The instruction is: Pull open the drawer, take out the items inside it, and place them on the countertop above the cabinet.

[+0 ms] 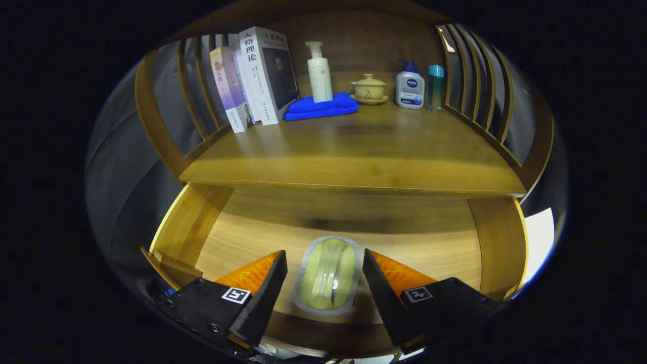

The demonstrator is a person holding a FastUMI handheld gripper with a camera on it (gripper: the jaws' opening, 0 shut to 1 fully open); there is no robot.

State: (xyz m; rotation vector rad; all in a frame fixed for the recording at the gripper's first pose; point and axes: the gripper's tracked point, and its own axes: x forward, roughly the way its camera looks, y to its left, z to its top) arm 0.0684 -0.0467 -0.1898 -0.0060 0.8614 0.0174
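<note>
Drawer (212, 237) pulled open below counter (354, 151). Gripper (324, 280) spread wide above drawer, fingers either side of sealed packet (328, 278), not touching it. Packet lies flat on drawer floor near front, between fingers. Counter overhangs drawer's rear part. At back of counter: books (252, 76) leaning on left, pump bottle (319, 71) on folded blue cloth (321, 107), lidded cup on saucer (369, 89), second pump bottle (409, 85), small blue-capped bottle (434, 87). Front of counter bare.

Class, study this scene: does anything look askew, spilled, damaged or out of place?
Nothing stands out. The drawer is open, a sealed packet lies flat between the open gripper fingers, and the countertop items stand upright.
</note>
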